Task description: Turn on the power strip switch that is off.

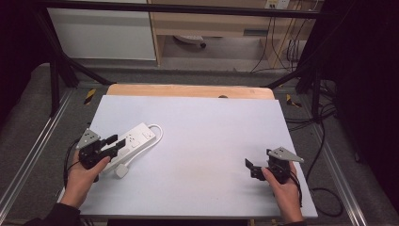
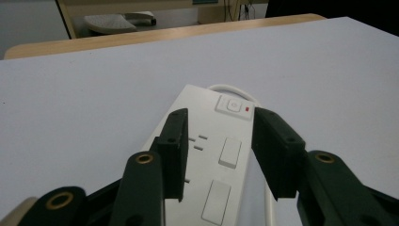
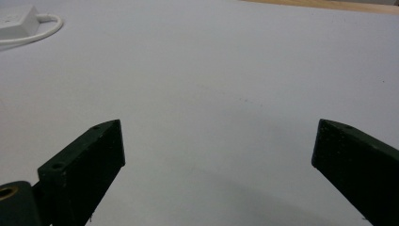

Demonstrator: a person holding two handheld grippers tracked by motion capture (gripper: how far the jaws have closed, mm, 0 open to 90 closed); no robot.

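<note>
A white power strip (image 1: 136, 136) lies slantwise on the left part of the white table (image 1: 202, 122), its cable (image 1: 159, 133) looping at the far end and its white plug (image 1: 122, 170) lying near my left hand. My left gripper (image 1: 117, 141) reaches over the strip's near half. In the left gripper view the strip (image 2: 221, 155) lies between the two black jaws of that gripper (image 2: 219, 113), one on each long side, and I see no firm press. My right gripper (image 1: 248, 165) rests at the table's right front. Its jaws (image 3: 219, 125) stand wide with nothing between them.
The strip's switch with a red light (image 2: 234, 106) sits at its far end. A wooden table edge (image 1: 188, 90) runs behind the white top. Black frame bars (image 1: 56, 70) and floor cables (image 1: 324, 141) flank the table. The strip's far end (image 3: 16, 21) lies well left of my right gripper.
</note>
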